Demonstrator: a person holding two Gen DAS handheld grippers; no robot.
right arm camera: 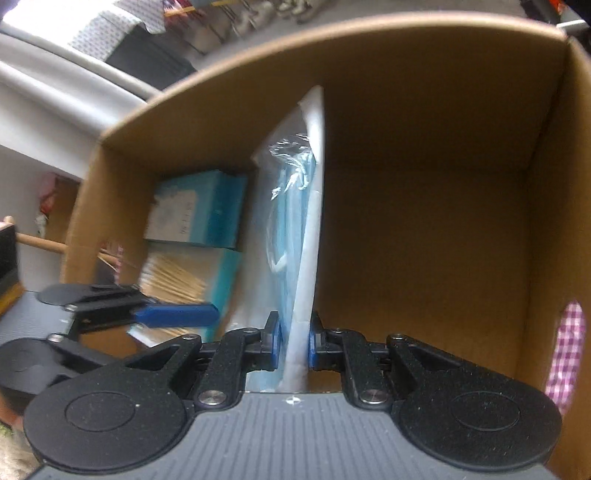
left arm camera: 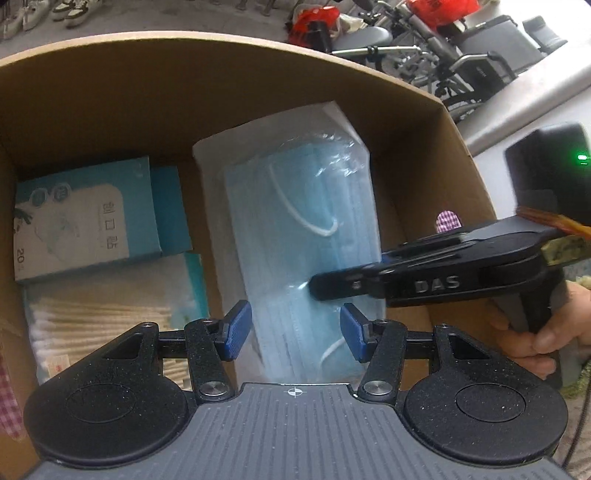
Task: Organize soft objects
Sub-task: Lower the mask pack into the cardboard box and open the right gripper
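A clear plastic pack of blue face masks [left arm camera: 299, 221] stands tilted inside a brown cardboard box [left arm camera: 110, 96]. My right gripper [right arm camera: 294, 341] is shut on the pack's near edge [right arm camera: 299, 288] and holds it on edge; it shows from the side in the left wrist view [left arm camera: 317, 290]. My left gripper [left arm camera: 295, 330] is open, its blue pads either side of the pack's lower end, not pressing it. A teal mask carton [left arm camera: 85, 218] and a pack of cotton swabs [left arm camera: 103, 317] lie in the box's left part.
The box's right half [right arm camera: 424, 240] holds nothing, with a checked cloth showing through a hand hole [right arm camera: 567, 350]. Outside the box are wheelchairs [left arm camera: 461, 48], red bags [left arm camera: 314, 22] and shoes [left arm camera: 48, 13] on the floor.
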